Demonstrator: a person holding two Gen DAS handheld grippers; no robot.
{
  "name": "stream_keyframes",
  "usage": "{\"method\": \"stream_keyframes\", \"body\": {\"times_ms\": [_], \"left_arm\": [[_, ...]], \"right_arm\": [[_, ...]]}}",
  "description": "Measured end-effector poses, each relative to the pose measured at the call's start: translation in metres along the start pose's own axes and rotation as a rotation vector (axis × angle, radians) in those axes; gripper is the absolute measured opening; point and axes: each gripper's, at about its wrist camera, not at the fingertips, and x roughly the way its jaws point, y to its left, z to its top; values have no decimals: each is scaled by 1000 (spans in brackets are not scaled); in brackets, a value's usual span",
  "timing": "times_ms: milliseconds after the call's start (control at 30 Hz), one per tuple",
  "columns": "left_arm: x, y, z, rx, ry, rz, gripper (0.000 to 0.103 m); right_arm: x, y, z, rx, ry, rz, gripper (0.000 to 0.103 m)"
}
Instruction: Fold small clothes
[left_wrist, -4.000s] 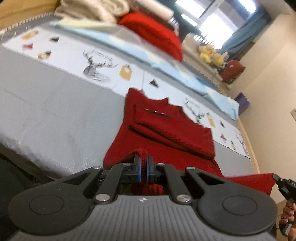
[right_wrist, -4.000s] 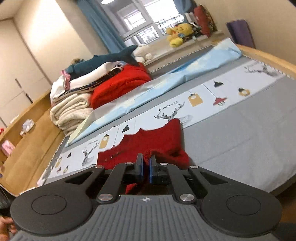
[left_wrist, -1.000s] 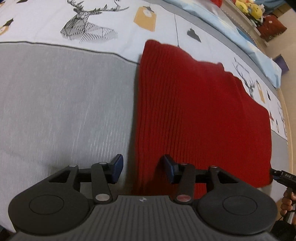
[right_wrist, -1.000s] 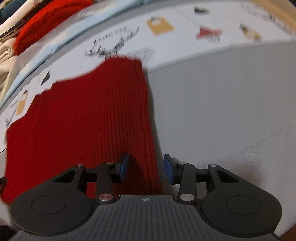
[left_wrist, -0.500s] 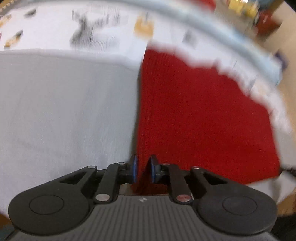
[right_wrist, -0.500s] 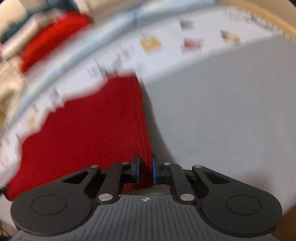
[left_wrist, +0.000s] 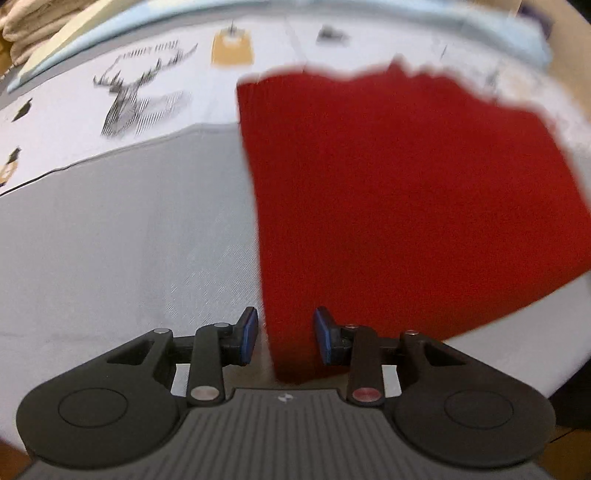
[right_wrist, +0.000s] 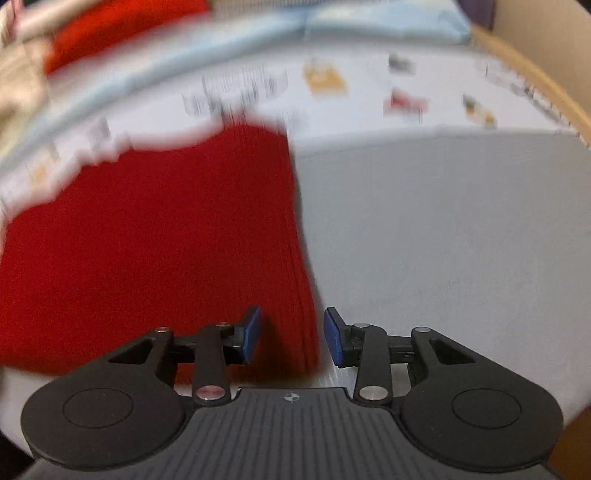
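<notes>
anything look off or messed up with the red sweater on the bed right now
Nothing stands out. The red sweater lies flat on the grey bedspread with straight side edges. The left gripper and right gripper are open, each straddling a near corner. The far edge is too blurred to judge.

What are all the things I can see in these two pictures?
Red knitted garment: one, red, lying flat on the bed, its near corners between each pair of tongs.
Bed sheet: one, grey with a white band of deer and lamp prints, under the garment.
Light blue cloth: one, pale blue, along the far side of the bed.
Folded textiles: a cream pile, far left; blurred.
Red bundle: one, red, far left; blurred.
Left tongs: one, black with blue pads, open.
Right tongs: one, same colours, open.
</notes>
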Motion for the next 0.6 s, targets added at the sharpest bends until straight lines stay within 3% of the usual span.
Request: {"method": "stream_keyframes", "body": {"times_ms": [67, 167, 333, 500, 600], "left_arm": [[-8, -1, 3, -4, -29, 0, 41], [-19, 2, 2, -21, -79, -20, 41], [-5, 9, 2, -55, -6, 17, 44], [-19, 15, 2, -92, -54, 20, 47], [-10, 20, 0, -116, -6, 12, 49]], "right_arm": [[6, 8, 0, -29, 19, -15, 39], [-5, 10, 2, -23, -43, 1, 39], [6, 2, 0, 13, 23, -39, 45], [-14, 3, 0, 23, -90, -49, 45], [-2, 1, -3, 23, -14, -65, 49]]}}
